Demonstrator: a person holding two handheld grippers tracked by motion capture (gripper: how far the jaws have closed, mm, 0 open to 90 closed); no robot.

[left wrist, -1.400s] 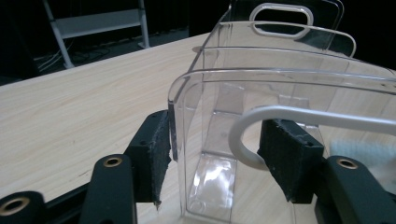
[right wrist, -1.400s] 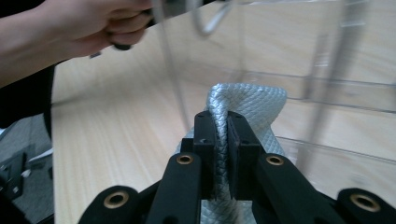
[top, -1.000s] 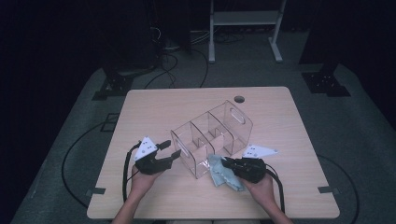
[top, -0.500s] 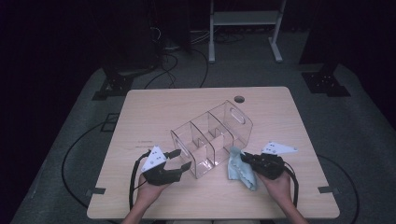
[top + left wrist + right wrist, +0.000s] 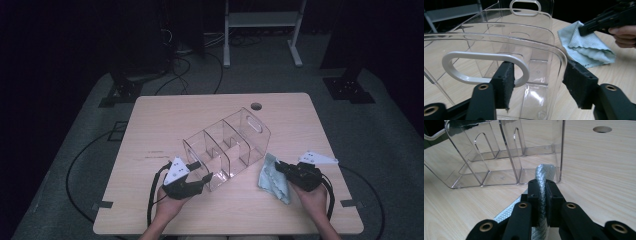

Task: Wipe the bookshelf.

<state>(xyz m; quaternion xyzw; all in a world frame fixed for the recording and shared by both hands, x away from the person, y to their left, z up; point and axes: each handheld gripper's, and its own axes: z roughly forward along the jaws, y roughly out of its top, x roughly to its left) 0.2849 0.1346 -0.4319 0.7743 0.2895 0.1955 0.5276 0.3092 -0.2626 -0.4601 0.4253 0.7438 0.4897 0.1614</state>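
Note:
A clear plastic organizer (image 5: 227, 145) with several compartments and a handle cutout at each end lies slantwise on the wooden table (image 5: 165, 125). My left gripper (image 5: 204, 170) stands at its near end. Its jaws have just been closing, and they straddle the organizer's (image 5: 499, 37) near right corner; the right pad (image 5: 579, 85) stays just off the wall. To the organizer's right, my right gripper (image 5: 278, 165) is shut on a light blue cloth (image 5: 272, 179). The cloth (image 5: 544, 172) rises bunched between that gripper's (image 5: 541, 187) pads, close to the organizer's (image 5: 499, 157) corner. The cloth (image 5: 586, 50) hangs to the table.
A round cable hole (image 5: 256, 106) sits near the table's far edge, beyond the organizer. Black cables trail from both grippers over the near edge. A white frame (image 5: 260, 30) and dark stands are on the floor past the table.
My left gripper has moved right, up to the organizer's near end. My right gripper has carried the cloth to the right, away from the organizer's front side.

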